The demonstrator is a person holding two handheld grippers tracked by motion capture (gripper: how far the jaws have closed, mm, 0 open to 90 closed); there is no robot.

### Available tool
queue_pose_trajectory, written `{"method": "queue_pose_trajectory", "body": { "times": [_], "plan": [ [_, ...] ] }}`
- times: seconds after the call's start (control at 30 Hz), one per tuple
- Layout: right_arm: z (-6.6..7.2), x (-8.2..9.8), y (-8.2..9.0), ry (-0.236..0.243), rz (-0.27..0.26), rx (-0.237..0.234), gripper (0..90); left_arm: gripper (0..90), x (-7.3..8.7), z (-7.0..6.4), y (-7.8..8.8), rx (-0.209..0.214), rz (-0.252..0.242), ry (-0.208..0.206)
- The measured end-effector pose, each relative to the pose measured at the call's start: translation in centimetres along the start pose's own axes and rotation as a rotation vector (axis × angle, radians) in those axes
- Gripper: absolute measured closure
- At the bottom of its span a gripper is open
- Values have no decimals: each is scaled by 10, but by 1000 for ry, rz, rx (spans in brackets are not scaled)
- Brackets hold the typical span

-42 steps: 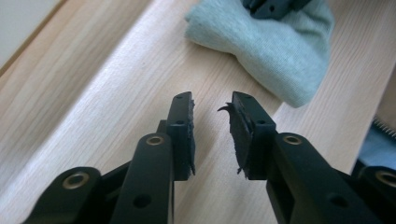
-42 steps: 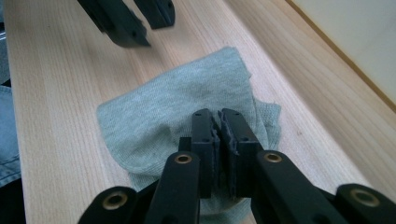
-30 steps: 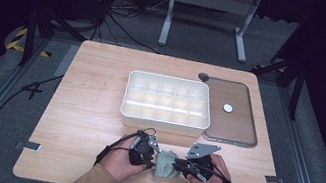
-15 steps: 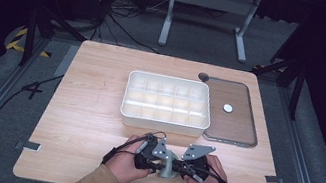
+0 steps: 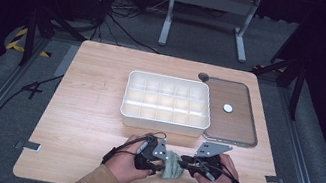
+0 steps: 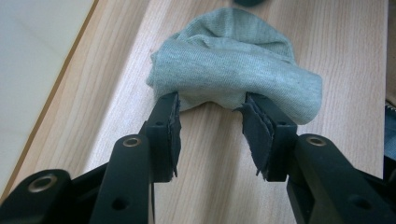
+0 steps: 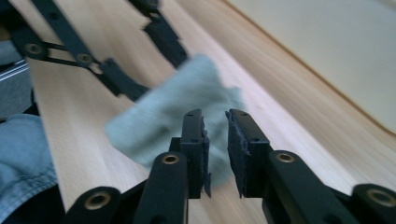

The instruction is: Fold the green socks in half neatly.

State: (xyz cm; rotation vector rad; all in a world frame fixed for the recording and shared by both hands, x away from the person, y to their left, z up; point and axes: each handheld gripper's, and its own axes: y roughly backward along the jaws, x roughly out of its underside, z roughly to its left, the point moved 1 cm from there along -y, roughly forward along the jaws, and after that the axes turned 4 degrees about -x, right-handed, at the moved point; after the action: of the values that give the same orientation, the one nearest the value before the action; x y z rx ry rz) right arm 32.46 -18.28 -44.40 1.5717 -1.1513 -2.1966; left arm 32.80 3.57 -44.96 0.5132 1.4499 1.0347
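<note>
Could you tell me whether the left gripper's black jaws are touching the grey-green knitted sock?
Touching: in the left gripper view, both tips of the left gripper meet the sock's near edge.

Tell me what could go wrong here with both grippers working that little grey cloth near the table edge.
The left gripper is open, its tips just meeting the cloth, so closing may catch only a fold and slip off. The right gripper has a narrow gap with nothing clearly between it; it might miss. Both meet close together, so they could bump.

box (image 5: 167, 103) mid-table | lid (image 5: 232, 113) right beside it | cloth (image 5: 171, 166) near front edge
</note>
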Motion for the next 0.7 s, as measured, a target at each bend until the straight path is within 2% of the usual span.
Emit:
{"method": "queue_pose_trajectory", "body": {
  "times": [0.07,0.13,0.2,0.37,0.47,0.7],
  "plan": [
    [-7,8,3,-27,32,26,821,572,0,-1,0,9,2,1],
    [-8,13,-2,-39,66,6,835,572,-2,-1,0,13,-6,-11],
    [-5,15,-11,-25,101,-8,842,572,-3,-2,0,15,-11,-24],
    [5,14,-21,-7,118,-33,842,578,-7,-5,0,17,-15,-46],
    [10,14,-26,-2,128,-34,843,567,-11,-7,-4,17,-16,-79],
    [11,16,-28,-7,116,-29,846,508,-18,-14,-10,27,-33,-122]
  ]
}}
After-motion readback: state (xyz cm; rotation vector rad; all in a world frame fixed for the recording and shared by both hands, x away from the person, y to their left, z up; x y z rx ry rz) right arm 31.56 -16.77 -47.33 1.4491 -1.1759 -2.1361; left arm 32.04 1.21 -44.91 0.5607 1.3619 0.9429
